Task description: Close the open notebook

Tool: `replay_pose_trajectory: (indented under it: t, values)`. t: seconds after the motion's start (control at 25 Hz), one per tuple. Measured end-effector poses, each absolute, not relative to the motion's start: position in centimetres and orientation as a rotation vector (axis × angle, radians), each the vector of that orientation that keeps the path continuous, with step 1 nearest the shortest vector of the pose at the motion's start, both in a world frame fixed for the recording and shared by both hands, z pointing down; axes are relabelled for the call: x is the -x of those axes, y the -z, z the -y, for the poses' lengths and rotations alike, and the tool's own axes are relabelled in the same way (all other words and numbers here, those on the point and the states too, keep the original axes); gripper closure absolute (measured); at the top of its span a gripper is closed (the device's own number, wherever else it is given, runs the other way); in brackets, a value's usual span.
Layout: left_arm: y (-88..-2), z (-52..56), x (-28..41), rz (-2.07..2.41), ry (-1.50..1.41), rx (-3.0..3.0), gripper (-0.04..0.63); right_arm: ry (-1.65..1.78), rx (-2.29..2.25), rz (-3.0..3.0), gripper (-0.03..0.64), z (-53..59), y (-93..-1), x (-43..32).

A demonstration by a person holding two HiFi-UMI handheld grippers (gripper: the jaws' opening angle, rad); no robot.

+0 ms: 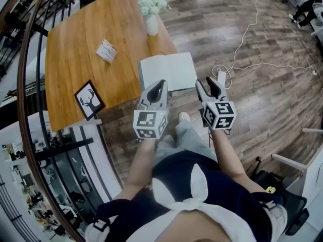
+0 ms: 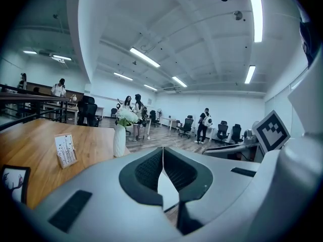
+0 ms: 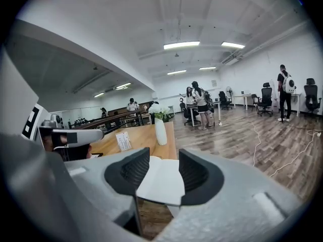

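The open notebook (image 1: pixel 169 70) lies with its white pages up at the near right corner of the wooden table (image 1: pixel 81 44). My left gripper (image 1: pixel 161 83) hovers at the notebook's near edge, its jaws shut with their tips touching and nothing held. In the left gripper view the left gripper (image 2: pixel 162 153) shows a strip of the notebook (image 2: pixel 167 189) through the gap below the tips. My right gripper (image 1: pixel 208 83) is off the table's right edge, over the floor, and open. In the right gripper view the right gripper (image 3: pixel 164 168) frames the notebook (image 3: pixel 160 186), which lies beyond the jaws, untouched.
A white vase of flowers (image 1: pixel 151 15) stands on the table just behind the notebook. A small card stand (image 1: pixel 106 51) and a framed deer picture (image 1: pixel 90 100) sit further left. A white cable (image 1: pixel 252 62) runs over the wooden floor at right. Railings border the table's left side.
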State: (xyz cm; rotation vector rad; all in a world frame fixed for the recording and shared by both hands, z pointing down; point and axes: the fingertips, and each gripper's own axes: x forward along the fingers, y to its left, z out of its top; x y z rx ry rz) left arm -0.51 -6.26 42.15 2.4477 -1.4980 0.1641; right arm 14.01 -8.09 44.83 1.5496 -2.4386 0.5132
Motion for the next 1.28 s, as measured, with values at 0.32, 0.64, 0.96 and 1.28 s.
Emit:
replay_pose_trajectory:
  t: [0.32, 0.64, 0.96, 1.28]
  values:
    - [-42.3, 9.9, -0.3, 1.501, -0.185, -2.442, 0.572, -0.549, -1.527, 2.463, 0.437, 11.9, -45.1, -14.6]
    - [-42.8, 12.4, -0.8, 1.516, -0.198, -2.427, 0.572, -0.662, -1.487, 2.479, 0.437, 14.6, -46.8, -15.2]
    - [-43.9, 14.1, -0.4, 1.552, -0.208, -2.373, 0.572, -0.754, -1.421, 2.488, 0.437, 16.7, -48.7, -15.3]
    - [-45.5, 15.3, -0.6, 1.59, -0.232, -2.315, 0.572, -0.834, -1.322, 2.472, 0.437, 18.0, -51.7, -15.7]
